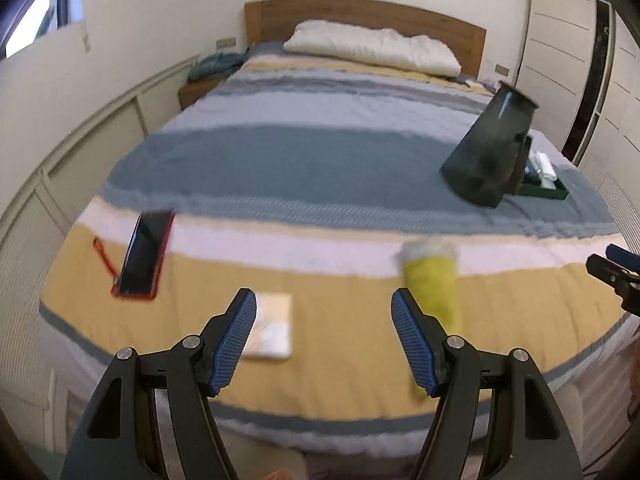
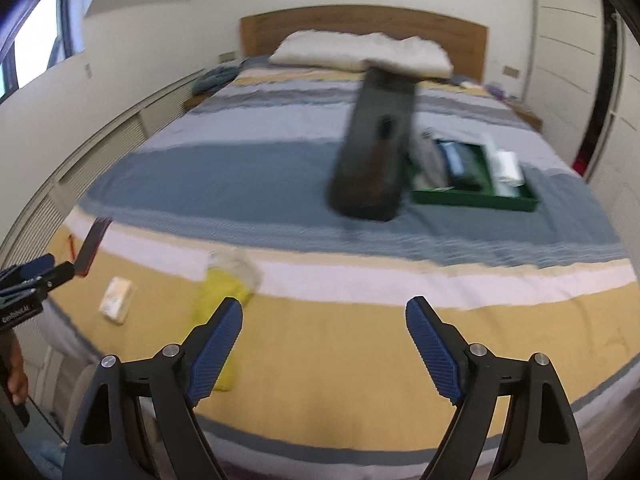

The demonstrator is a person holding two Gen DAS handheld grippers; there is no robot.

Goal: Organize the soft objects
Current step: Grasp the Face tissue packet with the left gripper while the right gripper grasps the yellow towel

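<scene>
- Now both grippers, left [image 1: 324, 300] and right [image 2: 324, 308], hover with jaws apart and empty
- Soft yellow-and-white cloth roll [image 1: 434, 280] lies near the striped bed's [image 1: 280, 160] foot
- Probably light and floppy; best pinched mid-roll

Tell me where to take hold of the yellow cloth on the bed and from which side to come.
Grip the yellow cloth across its long yellow body, coming down from above at the bed's foot. It lies flat and narrow, running away from the edge, so the open right gripper could probably straddle its width.
</scene>
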